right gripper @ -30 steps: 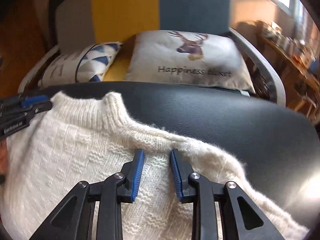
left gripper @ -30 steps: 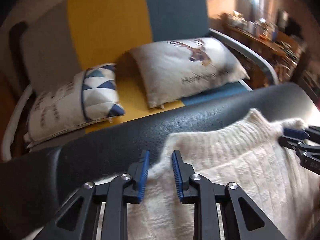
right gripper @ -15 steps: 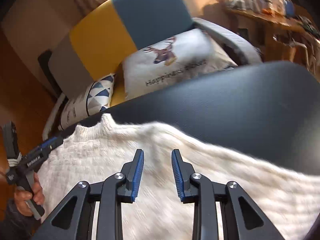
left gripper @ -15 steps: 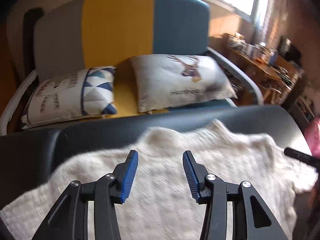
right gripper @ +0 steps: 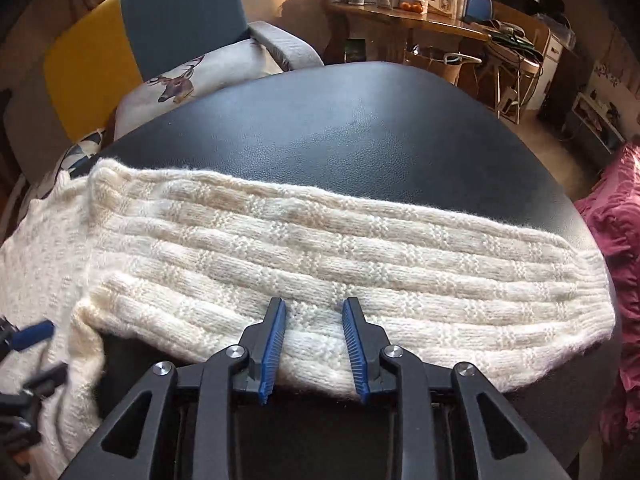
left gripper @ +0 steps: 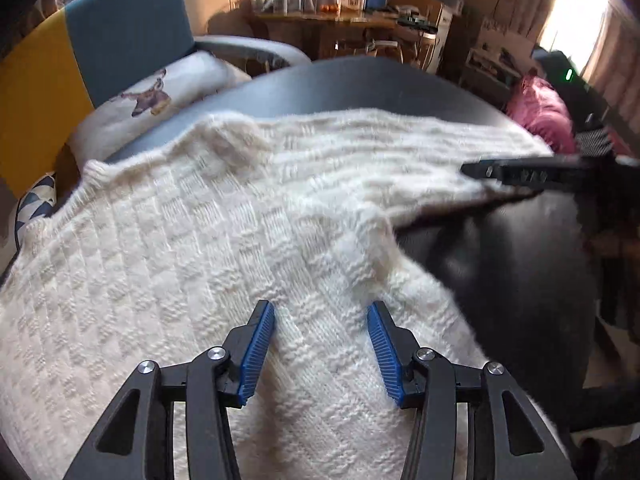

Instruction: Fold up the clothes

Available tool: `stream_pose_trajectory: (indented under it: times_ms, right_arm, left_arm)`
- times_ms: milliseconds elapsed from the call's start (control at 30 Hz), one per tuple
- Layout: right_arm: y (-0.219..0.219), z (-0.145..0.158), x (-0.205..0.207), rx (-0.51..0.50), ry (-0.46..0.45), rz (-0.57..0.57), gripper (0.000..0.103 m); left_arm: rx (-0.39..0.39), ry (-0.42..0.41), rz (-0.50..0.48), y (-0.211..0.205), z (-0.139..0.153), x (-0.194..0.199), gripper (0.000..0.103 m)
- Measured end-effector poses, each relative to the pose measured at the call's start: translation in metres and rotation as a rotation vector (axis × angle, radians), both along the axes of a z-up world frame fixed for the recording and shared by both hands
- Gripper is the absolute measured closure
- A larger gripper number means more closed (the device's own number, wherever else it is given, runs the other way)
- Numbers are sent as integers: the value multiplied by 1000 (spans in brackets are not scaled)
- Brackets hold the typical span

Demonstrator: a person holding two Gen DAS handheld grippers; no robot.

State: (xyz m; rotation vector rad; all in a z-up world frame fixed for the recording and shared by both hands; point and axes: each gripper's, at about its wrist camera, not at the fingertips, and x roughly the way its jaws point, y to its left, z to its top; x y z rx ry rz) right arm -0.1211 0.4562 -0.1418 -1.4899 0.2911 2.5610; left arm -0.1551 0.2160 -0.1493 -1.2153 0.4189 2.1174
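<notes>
A cream knit sweater (left gripper: 192, 248) lies spread on the black table (left gripper: 500, 264). Its body fills the left wrist view, and my left gripper (left gripper: 320, 316) hovers open over the body near the armpit with nothing pinched. One sleeve (right gripper: 340, 248) stretches flat across the table to the right. My right gripper (right gripper: 315, 320) is open, its blue pads (right gripper: 276, 336) straddling the sleeve's near edge. The left wrist view shows the right gripper (left gripper: 520, 174) side-on at the sleeve's lower edge. The left gripper (right gripper: 32, 336) shows blurred at the lower left of the right wrist view.
A sofa with a yellow and blue back (right gripper: 132, 40) and a deer-print pillow (right gripper: 188, 76) stands behind the table on the left. A wooden desk (right gripper: 420, 20) crowded with jars is at the back. A pink garment (right gripper: 616, 216) lies off the table's right edge.
Both grippers have swung to the right, away from the sofa. The right one has moved from the shoulder out along the sleeve. The left jaws stand wider apart than a second ago.
</notes>
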Motion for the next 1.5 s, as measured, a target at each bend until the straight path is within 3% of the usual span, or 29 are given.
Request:
stream_pose_trajectory:
  times_ms: [33, 100, 233, 333, 400, 500, 667, 733, 900, 1067, 1267, 1367, 1500]
  right_arm:
    - [-3, 5, 3, -15, 24, 3, 75]
    - [-12, 17, 11, -66, 84, 41, 74]
    - [-74, 37, 35, -250, 193, 366, 74]
    - [-123, 30, 41, -293, 152, 542, 74]
    - [-148, 16, 40, -214, 90, 572, 75]
    - [-151, -8, 42, -155, -5, 537, 75]
    - [-132, -11, 59, -152, 43, 500, 76]
    - [-129, -9, 58, -180, 52, 475, 76]
    - [-114, 9, 67, -259, 93, 416, 74]
    - [-38, 20, 67, -232, 132, 170, 74]
    - [65, 18, 53, -120, 126, -150, 74]
    - [108, -2, 48, -74, 40, -234, 74]
    - [122, -7, 59, -54, 57, -205, 77]
  left_arm:
    - [23, 23, 6, -3, 4, 3, 52]
    - [91, -28, 34, -15, 14, -2, 52]
    - [184, -51, 127, -47, 35, -16, 52]
    - [170, -40, 204, -68, 36, -31, 51]
    - [129, -48, 239, -78, 26, -37, 51]
    - [51, -71, 245, -84, 3, -39, 51]
    - [14, 4, 215, -76, -2, -27, 42]
    - [17, -4, 221, -74, 1, -26, 41]
    - [117, -31, 223, -71, 23, -43, 41]
    - [106, 48, 175, -32, 44, -75, 41]
    - [16, 105, 119, 17, 39, -113, 41]
    - [-31, 100, 91, 39, 26, -127, 41]
    - [-92, 52, 101, 53, -2, -140, 37]
